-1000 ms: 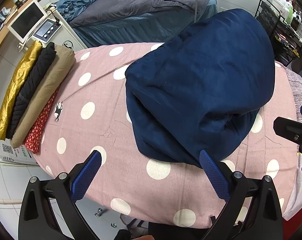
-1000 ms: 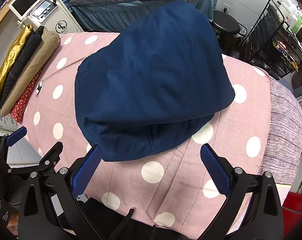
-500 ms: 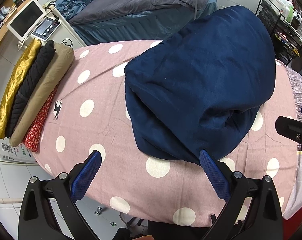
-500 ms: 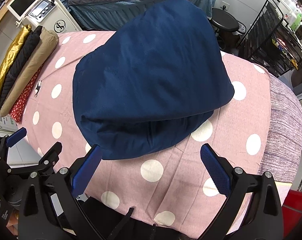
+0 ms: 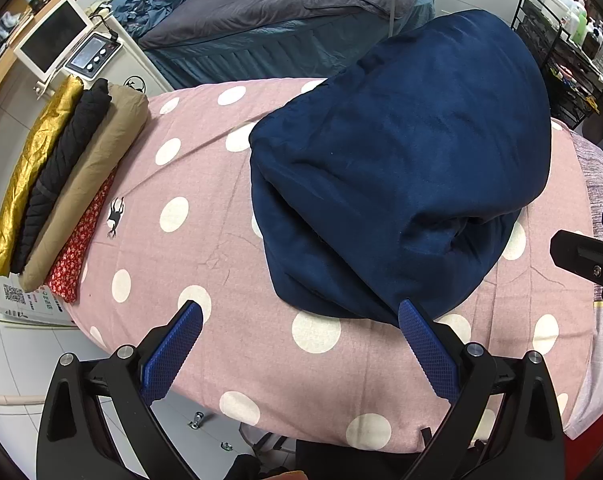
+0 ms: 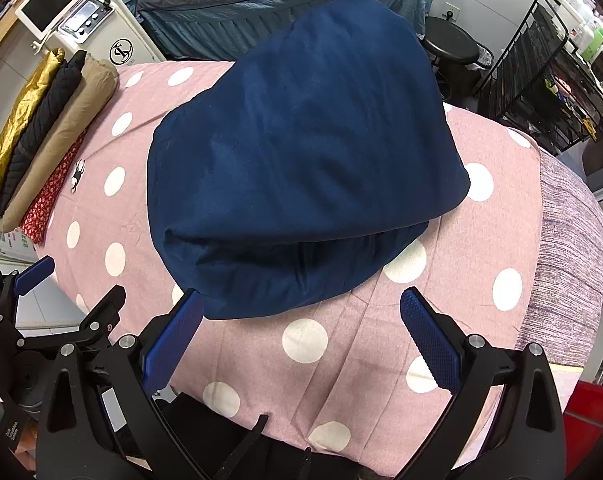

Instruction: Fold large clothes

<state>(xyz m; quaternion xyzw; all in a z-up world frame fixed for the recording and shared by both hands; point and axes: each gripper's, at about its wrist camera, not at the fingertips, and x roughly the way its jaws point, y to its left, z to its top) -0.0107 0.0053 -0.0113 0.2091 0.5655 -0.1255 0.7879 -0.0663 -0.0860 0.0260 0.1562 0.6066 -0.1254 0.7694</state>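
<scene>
Navy garment (image 5: 401, 168) (image 6: 301, 152) lies folded in thick bundle mid-tabletop, on pink dotted cover (image 5: 221, 248) (image 6: 341, 360). Left tongs (image 5: 299, 344) spread wide, empty, right pad near bundle's near edge. Right tongs (image 6: 301, 334) spread wide, empty, left pad at bundle's near edge. Folded stack (image 5: 61, 176) (image 6: 41, 132) along tabletop's left edge, well apart. Bed (image 5: 285, 12) behind.

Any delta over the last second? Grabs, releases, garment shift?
Almost nothing. No grab or release: the left hand-held gripper and right hand-held gripper are open and empty, as before. Both views drift slightly. The folded navy garment lies unchanged on the polka-dot cover, and the folded stack at its left edge is untouched.
</scene>
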